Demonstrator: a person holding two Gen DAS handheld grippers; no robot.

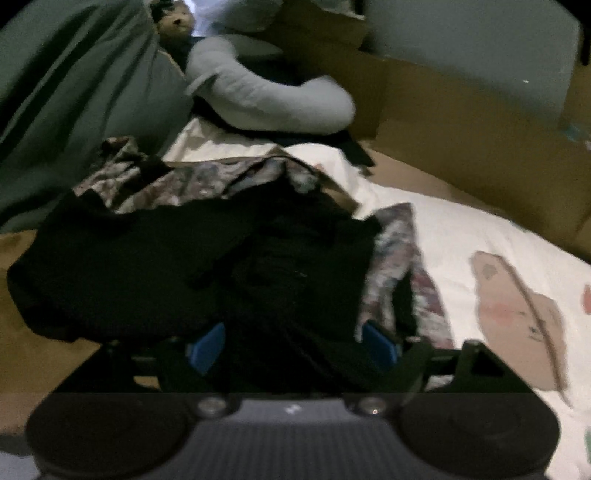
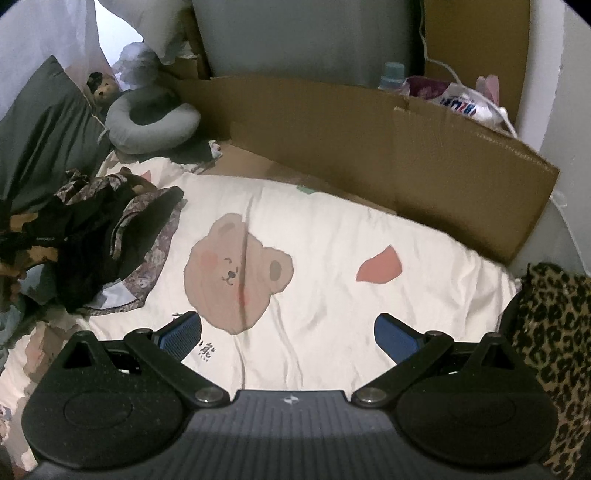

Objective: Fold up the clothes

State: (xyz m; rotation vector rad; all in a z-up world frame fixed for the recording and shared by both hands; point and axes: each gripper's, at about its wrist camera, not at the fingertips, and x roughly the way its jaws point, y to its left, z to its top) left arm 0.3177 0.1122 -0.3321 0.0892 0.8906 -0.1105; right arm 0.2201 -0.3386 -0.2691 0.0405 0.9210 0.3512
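**Both grippers open over the bed, clothes heaped on the left side**

In the left wrist view, a green pillow [image 1: 74,92] fills the ten o'clock corner. At twelve o'clock lies a grey curved neck pillow [image 1: 266,99], with a small teddy bear [image 1: 177,18] above it at eleven o'clock. The centre is taken by the pile of clothes [image 1: 166,258]: a dark garment on top of a floral patterned one, crumpled, resting on the cream bedsheet [image 1: 461,236]. The left gripper [image 1: 291,347] sits at six o'clock with its jaws spread wide; dark cloth lies between the blue pads [image 1: 207,349], and the blur hides whether they touch it, though they are not pressed on it. At two o'clock stands a cardboard wall [image 1: 461,147].

In the right wrist view, the same pile of clothes [image 2: 96,240] lies at nine o'clock, well apart from the right gripper [image 2: 288,336] at six o'clock. That gripper's jaws stand wide apart with nothing between them, only the bedsheet [image 2: 369,314] below. A printed bear face [image 2: 236,273] on the sheet sits at the centre, just above the left pad. The cardboard wall [image 2: 406,155] runs from twelve to three o'clock. A leopard-print cloth [image 2: 554,350] hangs at four o'clock, beside the right finger.
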